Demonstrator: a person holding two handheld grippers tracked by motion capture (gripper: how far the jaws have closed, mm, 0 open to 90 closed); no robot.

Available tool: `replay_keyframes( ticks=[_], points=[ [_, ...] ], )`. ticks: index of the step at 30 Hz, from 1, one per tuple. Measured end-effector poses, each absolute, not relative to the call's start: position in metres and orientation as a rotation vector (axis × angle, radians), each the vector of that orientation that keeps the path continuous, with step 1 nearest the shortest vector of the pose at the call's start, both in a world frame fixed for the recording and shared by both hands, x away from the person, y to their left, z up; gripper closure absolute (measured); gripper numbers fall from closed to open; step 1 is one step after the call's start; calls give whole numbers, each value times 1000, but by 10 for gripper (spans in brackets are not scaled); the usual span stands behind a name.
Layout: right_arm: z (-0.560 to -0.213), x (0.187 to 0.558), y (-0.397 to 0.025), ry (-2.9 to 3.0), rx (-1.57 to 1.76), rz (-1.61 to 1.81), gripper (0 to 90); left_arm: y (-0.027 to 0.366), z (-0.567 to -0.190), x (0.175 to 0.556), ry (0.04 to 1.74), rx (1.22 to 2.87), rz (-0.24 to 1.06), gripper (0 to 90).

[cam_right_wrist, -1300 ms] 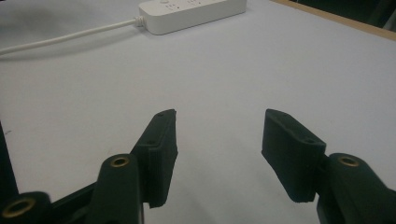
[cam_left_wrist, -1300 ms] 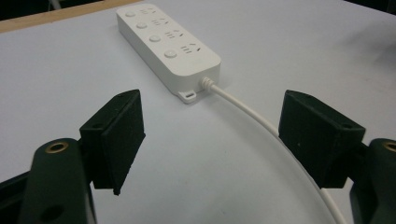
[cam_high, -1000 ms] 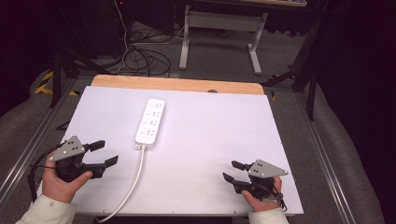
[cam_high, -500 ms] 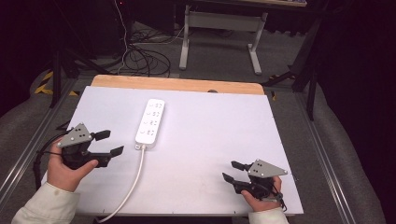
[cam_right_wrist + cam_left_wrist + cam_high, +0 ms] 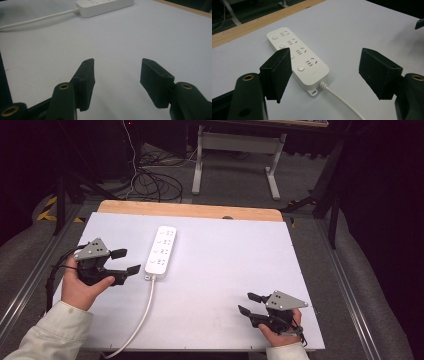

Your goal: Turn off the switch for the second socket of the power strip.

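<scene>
While its jaws stand wide apart and hold nothing, the left gripper [image 5: 126, 261] sits at the high view's left, just beside the power strip [image 5: 161, 252] at centre-left. The cord [image 5: 141, 312] trails to the bottom edge. The right gripper [image 5: 250, 303], also released, rests lower right on the table [image 5: 230, 255].

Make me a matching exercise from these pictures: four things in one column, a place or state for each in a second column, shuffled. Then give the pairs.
Things:
1. left claw
2. right claw
3. power strip
4. wooden edge

Places or states:
A. runs along the far side of the table
B. open, held just left of the strip's cable end
C. open, near the table's front right corner
D. white, lying flat with its cable trailing toward the front edge

Pairs: 1-B, 2-C, 3-D, 4-A
</scene>
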State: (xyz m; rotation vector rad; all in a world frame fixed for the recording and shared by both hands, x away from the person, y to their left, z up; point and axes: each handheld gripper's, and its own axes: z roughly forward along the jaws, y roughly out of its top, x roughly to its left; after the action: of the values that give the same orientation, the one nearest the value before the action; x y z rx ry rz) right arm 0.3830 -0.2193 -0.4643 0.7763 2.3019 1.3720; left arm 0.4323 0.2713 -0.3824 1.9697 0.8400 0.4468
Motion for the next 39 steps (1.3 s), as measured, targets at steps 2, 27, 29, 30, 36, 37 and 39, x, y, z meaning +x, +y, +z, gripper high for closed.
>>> replay_keyframes(
  ticks=[2,27,29,30,36,37,39],
  points=[
    [-465,383,-219,2305,776,1371,459,270,-382,437,841,1975,441,297],
    [-465,385,-221,2316,772,1413,468,254,-410,500,858,1944,380,900],
    [-465,385,-221,2316,771,1415,468,252,-414,504,860,1938,382,900],
    [-465,385,-221,2316,771,1416,468,251,-416,504,870,1931,371,900],
    [-465,385,-222,2317,770,1418,467,246,-427,515,891,1931,396,900],
    [-465,385,-222,2318,770,1422,468,245,-430,517,900,1924,397,900],
    [-466,385,-222,2319,769,1423,467,244,-433,521,898,1924,411,900]
  ],
)
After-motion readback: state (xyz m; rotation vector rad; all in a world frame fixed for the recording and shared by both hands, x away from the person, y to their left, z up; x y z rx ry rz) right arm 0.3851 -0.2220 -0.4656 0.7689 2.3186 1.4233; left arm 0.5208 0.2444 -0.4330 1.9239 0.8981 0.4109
